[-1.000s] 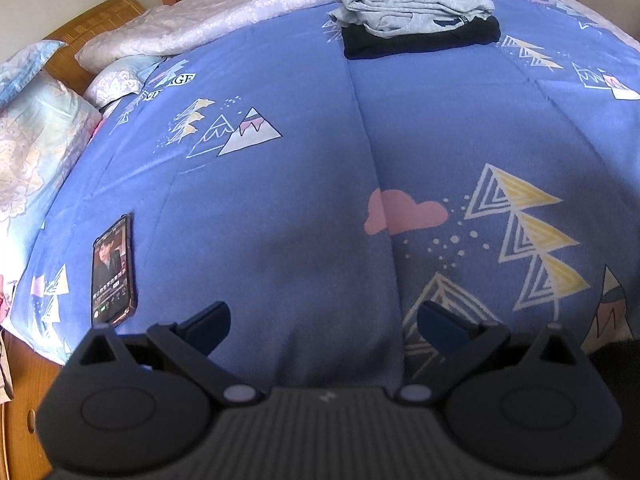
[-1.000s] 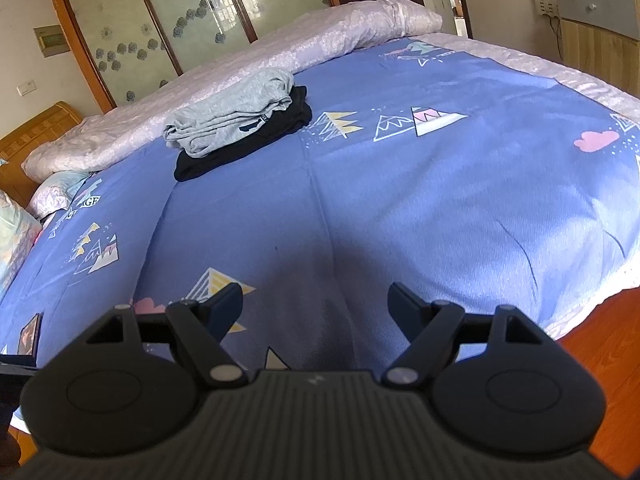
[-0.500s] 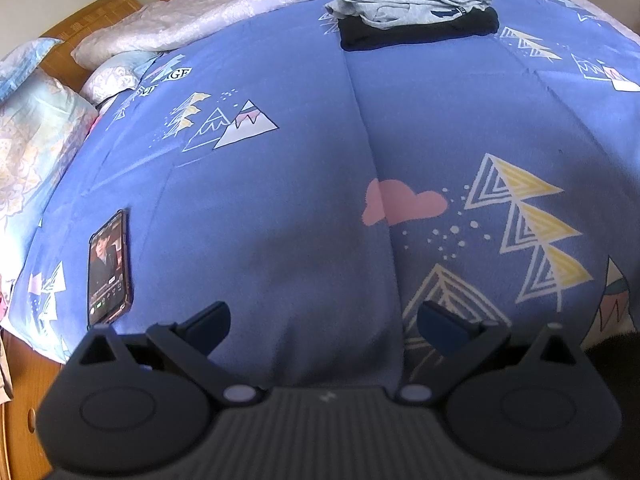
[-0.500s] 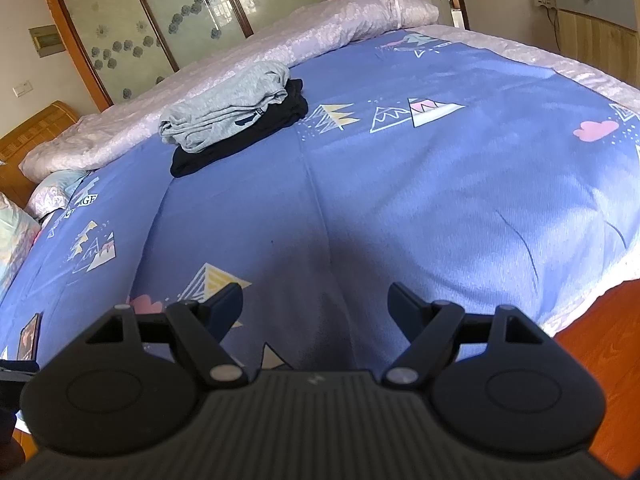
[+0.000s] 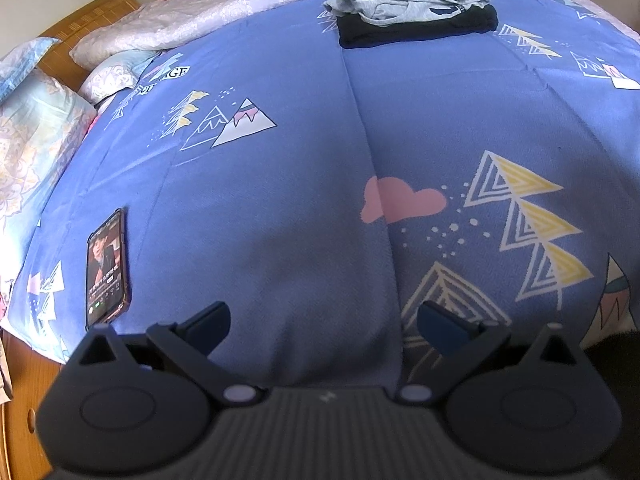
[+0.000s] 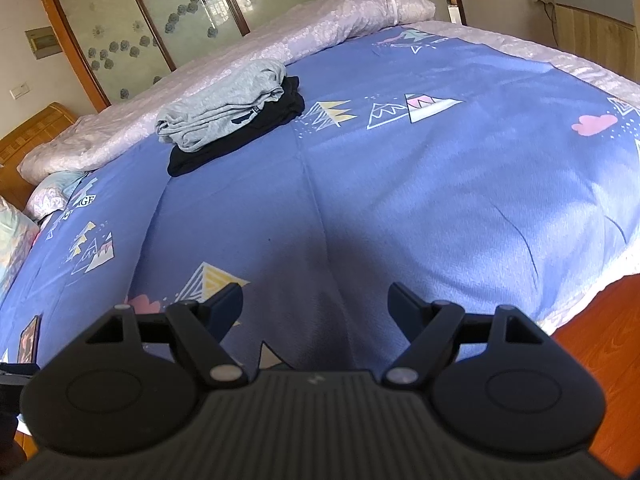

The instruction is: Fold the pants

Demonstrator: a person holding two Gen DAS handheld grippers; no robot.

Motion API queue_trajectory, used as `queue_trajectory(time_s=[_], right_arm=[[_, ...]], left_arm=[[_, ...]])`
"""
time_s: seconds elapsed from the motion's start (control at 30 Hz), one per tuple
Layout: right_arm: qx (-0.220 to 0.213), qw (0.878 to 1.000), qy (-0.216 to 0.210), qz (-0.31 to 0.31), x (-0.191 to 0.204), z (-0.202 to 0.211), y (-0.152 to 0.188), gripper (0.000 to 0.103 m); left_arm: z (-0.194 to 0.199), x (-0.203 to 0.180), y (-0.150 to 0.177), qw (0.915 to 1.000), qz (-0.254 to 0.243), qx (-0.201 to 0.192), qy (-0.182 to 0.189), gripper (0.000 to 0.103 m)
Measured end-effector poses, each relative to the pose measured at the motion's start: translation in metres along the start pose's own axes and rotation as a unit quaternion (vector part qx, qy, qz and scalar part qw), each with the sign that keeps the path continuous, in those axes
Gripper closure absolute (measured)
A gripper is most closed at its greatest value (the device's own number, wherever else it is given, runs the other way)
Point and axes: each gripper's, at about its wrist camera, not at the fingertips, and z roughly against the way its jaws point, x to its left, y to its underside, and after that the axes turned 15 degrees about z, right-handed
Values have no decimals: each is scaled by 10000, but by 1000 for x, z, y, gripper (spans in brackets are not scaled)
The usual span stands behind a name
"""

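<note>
Since 1 s ago both views have crept slightly fwd over the bed; nothing else has shifted. We hold the left gripper (image 5: 323,322) low over the blue quilt (image 5: 280,184), jaws spread wide, empty. Right gripper (image 6: 315,306) likewise, level, parted, empty. Phone (image 5: 106,266) lies near the left edge. Farther off, grey pants (image 6: 224,106) sit folded atop a black garment (image 6: 240,136), well apart from both grippers.

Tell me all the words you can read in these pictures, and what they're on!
"GE": the end of a cut-off word printed on the blue bedspread, near the pillows.
Phone screen text: too small to read.
Dark label on the grey folded pants: too blurred to read.
</note>
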Motion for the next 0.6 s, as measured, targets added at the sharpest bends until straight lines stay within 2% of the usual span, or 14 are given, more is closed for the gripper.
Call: queue_trajectory(time_s=[0.6], right_arm=[[9, 10000, 6, -19, 0, 0, 1, 22]], left_arm=[[-2, 3, 0, 10000, 11, 25, -8, 0]])
